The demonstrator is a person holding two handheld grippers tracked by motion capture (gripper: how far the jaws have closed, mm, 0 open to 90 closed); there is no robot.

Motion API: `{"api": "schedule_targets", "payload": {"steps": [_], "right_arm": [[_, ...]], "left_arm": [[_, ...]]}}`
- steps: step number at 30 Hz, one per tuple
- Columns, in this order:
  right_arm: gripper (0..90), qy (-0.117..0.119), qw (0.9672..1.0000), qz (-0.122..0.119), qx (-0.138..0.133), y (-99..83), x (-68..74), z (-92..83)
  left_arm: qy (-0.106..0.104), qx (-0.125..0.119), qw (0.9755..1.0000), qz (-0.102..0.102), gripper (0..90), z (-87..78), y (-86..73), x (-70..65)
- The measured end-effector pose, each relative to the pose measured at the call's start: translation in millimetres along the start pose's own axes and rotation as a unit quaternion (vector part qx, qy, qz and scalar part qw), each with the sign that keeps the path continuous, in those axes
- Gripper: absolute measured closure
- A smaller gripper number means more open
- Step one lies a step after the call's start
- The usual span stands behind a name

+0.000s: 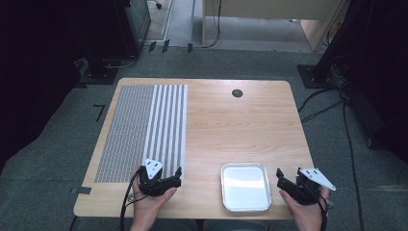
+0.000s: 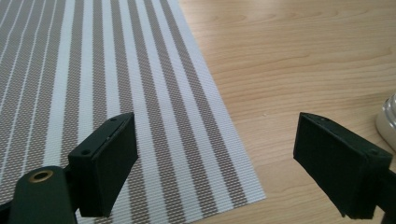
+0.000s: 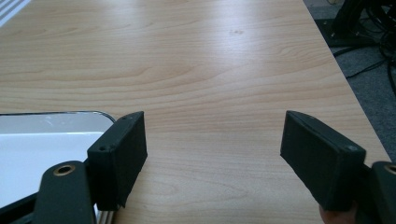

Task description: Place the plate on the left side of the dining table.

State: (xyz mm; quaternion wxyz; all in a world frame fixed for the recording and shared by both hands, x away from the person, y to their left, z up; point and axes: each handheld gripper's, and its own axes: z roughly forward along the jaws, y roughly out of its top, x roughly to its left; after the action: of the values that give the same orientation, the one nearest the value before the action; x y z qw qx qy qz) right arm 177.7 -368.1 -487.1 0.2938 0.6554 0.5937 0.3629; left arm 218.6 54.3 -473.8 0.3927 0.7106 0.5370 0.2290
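Left gripper view crops tray [image 2: 387, 122] corner.

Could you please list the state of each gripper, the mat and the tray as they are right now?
Left gripper: jaws open, nothing between them, over the mat's near corner.
Right gripper: jaws open, nothing between them, just right of the tray.
Striped mat: spread flat on the table's left side.
Tray: flat on the table, empty.
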Motion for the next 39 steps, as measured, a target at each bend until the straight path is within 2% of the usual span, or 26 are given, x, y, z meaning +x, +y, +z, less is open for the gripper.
{"api": "schedule_targets", "payload": {"steps": [8, 10, 11, 12, 17, 20, 24, 29, 33, 35, 39], "right_arm": [[24.6, 0.007, 1.0, 0.002, -0.005, 0.7, 5.7, -3.5], [24.8, 0.007, 1.0, 0.001, -0.007, 0.8, 6.3, -3.9], [25.4, 0.008, 0.9999, 0.002, -0.007, 0.8, 7.9, -4.5], [25.4, 0.008, 0.9999, 0.002, -0.007, 0.8, 8.6, -4.9], [26.2, 0.009, 0.9999, -0.002, -0.006, 0.1, 10.9, -5.5], [26.8, 0.011, 0.9999, -0.003, -0.004, -0.4, 12.2, -5.8], [27.9, 0.016, 0.9999, -0.003, -0.005, -0.7, 14.0, -5.6], [34.8, 0.032, 0.9994, -0.006, -0.009, -1.5, 17.0, -6.7], [39.9, 0.037, 0.9993, 0.0, -0.011, -1.8, 17.3, -7.5], [46.5, 0.045, 0.9989, -0.002, -0.012, -2.2, 18.2, -8.8], [55.2, 0.062, 0.9981, -0.002, -0.01, -4.5, 18.4, -9.3]], "left_arm": [[-0.011, 0.014, 0.9996, 0.022, 13.9, 10.0, -4.3, -34.5], [-0.013, 0.016, 0.9995, 0.025, 13.9, 10.8, -4.8, -37.3], [-0.019, 0.019, 0.9992, 0.031, 13.9, 12.5, -6.1, -45.4], [-0.021, 0.02, 0.999, 0.033, 13.9, 13.0, -6.3, -47.6], [-0.028, 0.019, 0.9988, 0.036, 14.1, 14.4, -5.6, -58.2], [-0.041, 0.02, 0.9981, 0.042, 14.1, 16.7, -7.0, -70.9], [-0.046, 0.024, 0.9976, 0.046, 14.1, 18.7, -8.6, -78.4], [-0.064, 0.015, 0.997, 0.042, 15.2, 19.5, -8.1, -93.9], [-0.074, 0.007, 0.9965, 0.038, 20.7, 18.3, -7.7, -102.1], [-0.084, 0.007, 0.9957, 0.038, 24.9, 19.0, -8.7, -110.2], [-0.098, 0.011, 0.9942, 0.042, 38.0, 20.2, -11.3, -118.8]]}}
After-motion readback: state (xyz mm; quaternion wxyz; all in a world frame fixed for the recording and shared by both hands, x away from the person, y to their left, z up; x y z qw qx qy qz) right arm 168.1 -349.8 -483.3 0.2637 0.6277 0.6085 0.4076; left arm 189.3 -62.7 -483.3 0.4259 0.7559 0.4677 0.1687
